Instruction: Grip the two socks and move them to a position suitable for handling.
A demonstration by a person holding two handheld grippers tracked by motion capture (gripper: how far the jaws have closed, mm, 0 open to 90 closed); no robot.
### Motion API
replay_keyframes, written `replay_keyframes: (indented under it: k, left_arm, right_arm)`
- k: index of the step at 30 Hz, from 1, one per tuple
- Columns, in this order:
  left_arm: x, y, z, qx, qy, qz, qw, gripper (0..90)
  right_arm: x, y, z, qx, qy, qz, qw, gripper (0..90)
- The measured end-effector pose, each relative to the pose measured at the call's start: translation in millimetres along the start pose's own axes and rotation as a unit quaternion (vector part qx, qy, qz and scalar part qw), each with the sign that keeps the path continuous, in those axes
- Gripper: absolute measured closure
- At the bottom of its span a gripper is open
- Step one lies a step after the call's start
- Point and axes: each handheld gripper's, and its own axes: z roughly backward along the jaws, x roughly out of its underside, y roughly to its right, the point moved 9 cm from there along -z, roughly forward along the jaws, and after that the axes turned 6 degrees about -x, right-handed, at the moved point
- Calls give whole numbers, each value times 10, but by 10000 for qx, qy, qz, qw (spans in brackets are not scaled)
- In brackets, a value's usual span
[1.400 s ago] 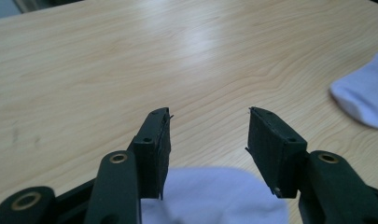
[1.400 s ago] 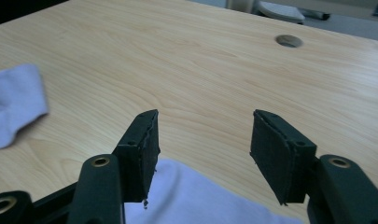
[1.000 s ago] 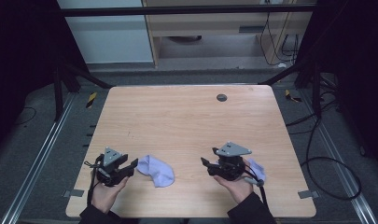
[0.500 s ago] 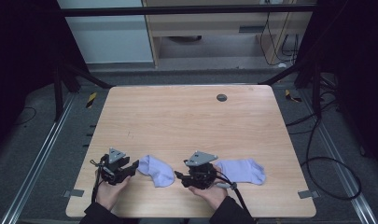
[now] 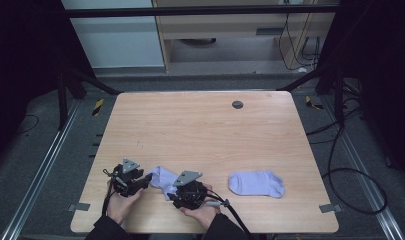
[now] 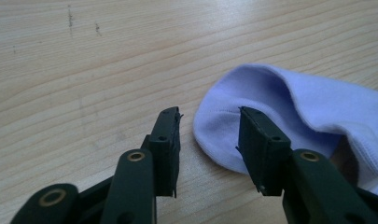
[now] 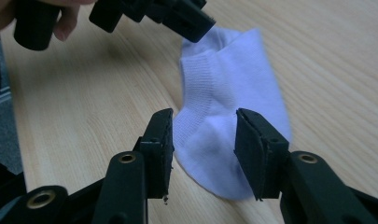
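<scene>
Jaws of both grippers parted; two lilac socks (image 5: pixel 162 177) (image 5: pixel 256 183).

Even, soft light falls on the table (image 5: pixel 205 130) from above; the room around it is dim, near black at 3 and 9 o'clock. Shadows are faint. In the gripper views the near jaws and the sock (image 7: pixel 233 107) edges are slightly blurred.
</scene>
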Motion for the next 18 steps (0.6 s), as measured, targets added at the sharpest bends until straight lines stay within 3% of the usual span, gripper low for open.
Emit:
replay_keyframes:
  k: [10, 18]
  left_arm:
    - [49, 31, -55, -2, -173, -129, 9998, 665]
    - [55, 52, -65, -9, -228, -162, 9996, 745]
  right_arm:
    - [41, -89, -208, 22, -317, 106, 9994, 653]
    - [81, -100, -256, 56, -334, 79, 9994, 731]
